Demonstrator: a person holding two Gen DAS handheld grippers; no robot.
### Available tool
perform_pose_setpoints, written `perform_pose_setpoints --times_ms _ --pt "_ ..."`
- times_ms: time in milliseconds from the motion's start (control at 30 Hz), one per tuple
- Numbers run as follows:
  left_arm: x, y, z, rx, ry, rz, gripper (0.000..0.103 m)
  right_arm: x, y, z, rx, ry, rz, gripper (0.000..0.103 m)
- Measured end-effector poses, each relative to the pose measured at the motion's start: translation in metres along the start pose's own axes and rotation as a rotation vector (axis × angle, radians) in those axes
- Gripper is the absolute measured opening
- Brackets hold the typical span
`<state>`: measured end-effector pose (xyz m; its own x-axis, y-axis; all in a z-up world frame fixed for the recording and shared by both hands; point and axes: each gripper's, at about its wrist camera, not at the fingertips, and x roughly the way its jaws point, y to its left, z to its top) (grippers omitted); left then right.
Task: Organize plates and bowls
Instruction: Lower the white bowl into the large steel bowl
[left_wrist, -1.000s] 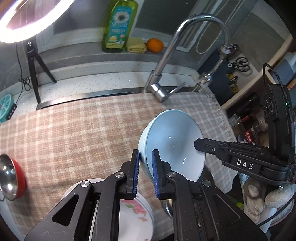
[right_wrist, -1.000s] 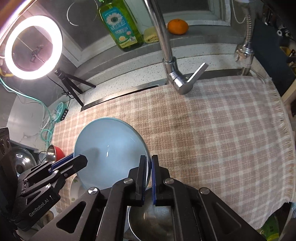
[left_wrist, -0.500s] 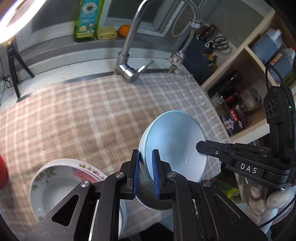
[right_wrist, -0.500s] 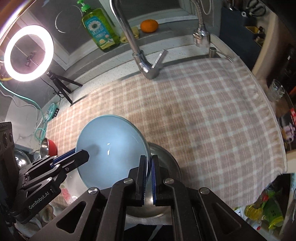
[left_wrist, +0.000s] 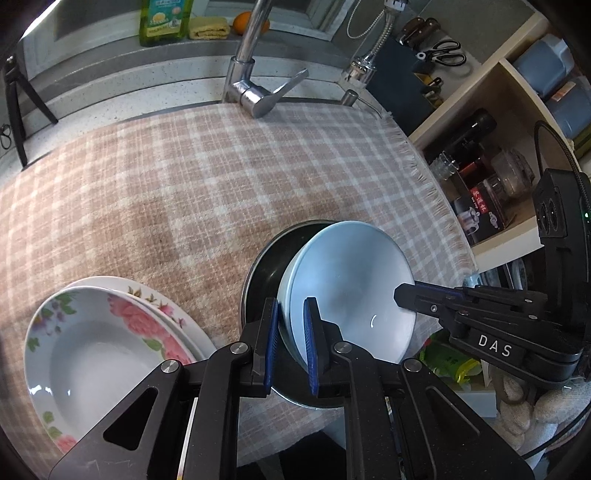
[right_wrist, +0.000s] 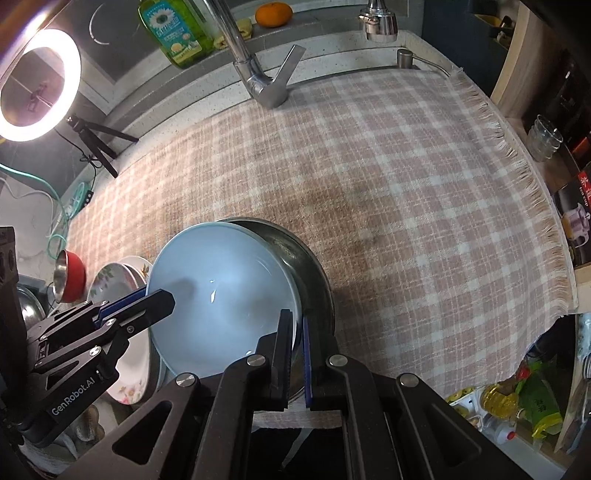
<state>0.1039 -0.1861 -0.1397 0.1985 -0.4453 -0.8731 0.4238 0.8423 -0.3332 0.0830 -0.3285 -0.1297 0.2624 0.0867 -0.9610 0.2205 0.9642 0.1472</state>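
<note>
Left gripper (left_wrist: 290, 341) clamped on the near-left rim of the pale blue bowl (left_wrist: 347, 291), one blue pad inside the bowl and one outside. Further left in the left wrist view, two stacked floral plates (left_wrist: 92, 343) resting on the checked cloth (left_wrist: 207, 184), close beside the gripper's arm. Just behind the blue bowl, a dark metal bowl (left_wrist: 266, 266) sitting on the cloth near its front edge, the blue bowl tilted and partly inside it; whether the two touch cannot be told. Right gripper (right_wrist: 293, 349) closed on the opposite rim of the same blue bowl (right_wrist: 221, 291), seen in the left wrist view as a black finger marked DAS (left_wrist: 495, 341) reaching in from the right. In the right wrist view, going from the left: a glowing ring light (right_wrist: 38, 86) on a small tripod, a red bowl with a steel inside (right_wrist: 68, 275) at the cloth's left edge, then the floral plates (right_wrist: 118, 278), then the left gripper's fingers (right_wrist: 147, 302) marked GenRobot.AI on the blue bowl's rim, then the metal bowl (right_wrist: 306, 266) curving round the blue bowl's right side. At the back, a green bottle of dish soap (right_wrist: 173, 33), the chrome tap (right_wrist: 258, 74) and an orange (right_wrist: 273, 14) along the ledge. To the right, the cloth's fringed edge and shelves holding jars and boxes (left_wrist: 491, 192).
</note>
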Motion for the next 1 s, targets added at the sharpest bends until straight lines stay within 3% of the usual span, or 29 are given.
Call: perform_pose_setpoints --times_ms 500,1000 --pt "0.023 0.0 -0.002 0.038 0.059 0.055 0.012 0.018 0.004 0.007 -0.065 0.045 -0.05 0.005" --pt "0.023 -0.004 -0.001 0.054 0.085 0.048 0.016 0.024 0.004 0.009 -0.087 0.074 -0.06 0.008"
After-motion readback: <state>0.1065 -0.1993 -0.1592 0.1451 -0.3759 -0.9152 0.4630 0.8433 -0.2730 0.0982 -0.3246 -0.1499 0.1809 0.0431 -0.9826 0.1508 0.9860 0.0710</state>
